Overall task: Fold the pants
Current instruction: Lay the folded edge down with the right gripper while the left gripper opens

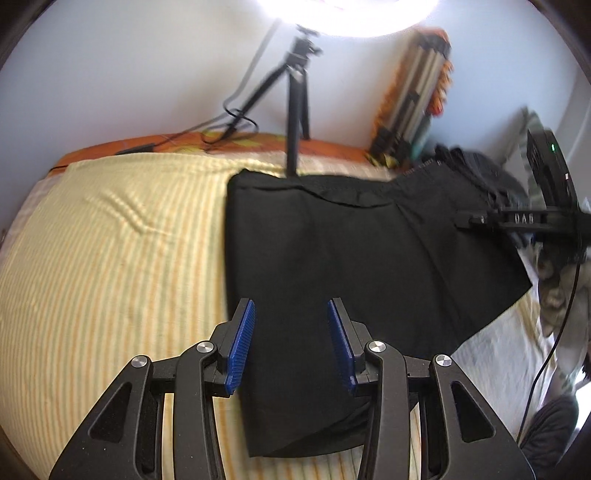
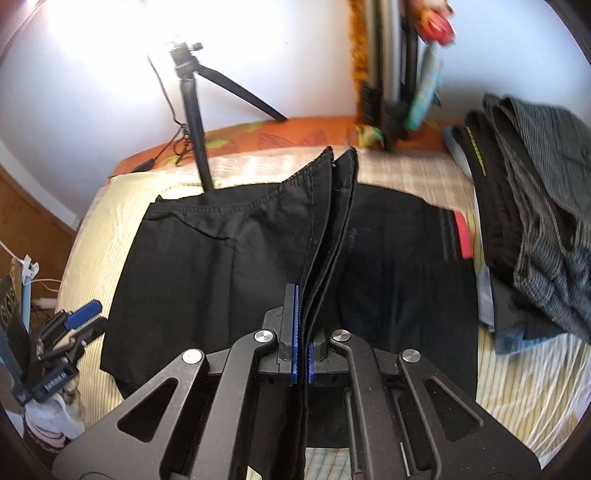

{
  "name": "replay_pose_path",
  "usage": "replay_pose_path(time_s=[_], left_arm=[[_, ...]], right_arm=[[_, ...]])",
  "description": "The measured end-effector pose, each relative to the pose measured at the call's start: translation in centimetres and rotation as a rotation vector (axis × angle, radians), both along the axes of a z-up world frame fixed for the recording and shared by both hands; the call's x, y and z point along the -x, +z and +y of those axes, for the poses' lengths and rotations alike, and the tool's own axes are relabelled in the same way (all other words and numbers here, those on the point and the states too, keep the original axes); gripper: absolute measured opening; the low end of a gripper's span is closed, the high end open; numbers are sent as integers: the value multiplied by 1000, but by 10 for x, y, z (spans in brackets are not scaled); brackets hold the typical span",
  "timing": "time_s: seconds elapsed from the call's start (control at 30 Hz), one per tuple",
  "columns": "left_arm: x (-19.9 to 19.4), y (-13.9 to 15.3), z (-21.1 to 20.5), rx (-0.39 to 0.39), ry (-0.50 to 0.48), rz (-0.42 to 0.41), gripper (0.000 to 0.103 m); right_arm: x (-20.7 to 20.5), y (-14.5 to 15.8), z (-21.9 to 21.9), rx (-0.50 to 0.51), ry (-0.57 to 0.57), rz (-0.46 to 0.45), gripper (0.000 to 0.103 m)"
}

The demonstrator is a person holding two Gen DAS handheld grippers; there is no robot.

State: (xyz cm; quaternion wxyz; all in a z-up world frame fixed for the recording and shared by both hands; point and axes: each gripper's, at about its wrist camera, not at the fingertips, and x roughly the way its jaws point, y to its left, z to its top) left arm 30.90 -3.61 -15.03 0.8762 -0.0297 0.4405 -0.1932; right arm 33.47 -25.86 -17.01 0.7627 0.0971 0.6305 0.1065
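Black pants [image 1: 332,258] lie spread on the yellow striped bed sheet [image 1: 110,258]. My left gripper [image 1: 291,310] hovers over their near left edge, open, with the blue pads apart and only flat cloth below them. My right gripper [image 2: 303,314] is shut on a hem of the pants [image 2: 207,266]. Several layers of black cloth rise between its pads and stand up as a ridge. In the left wrist view the right gripper [image 1: 463,220] reaches in from the right over the cloth. The left gripper [image 2: 88,317] shows at the left edge of the right wrist view.
A black tripod [image 1: 295,110] stands at the far side of the bed under a bright ring light [image 1: 347,14], with a cable trailing left. A pile of grey and dark clothes [image 2: 535,203] sits at the right. The white wall is behind.
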Motion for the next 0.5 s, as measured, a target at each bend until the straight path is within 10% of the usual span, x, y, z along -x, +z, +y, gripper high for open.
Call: replay_pose_path(time_s=[0.5], left_arm=[[3,-16,-5,-54,1,35,39]], right_arm=[[0,-31,-26,91,-49,19,4]])
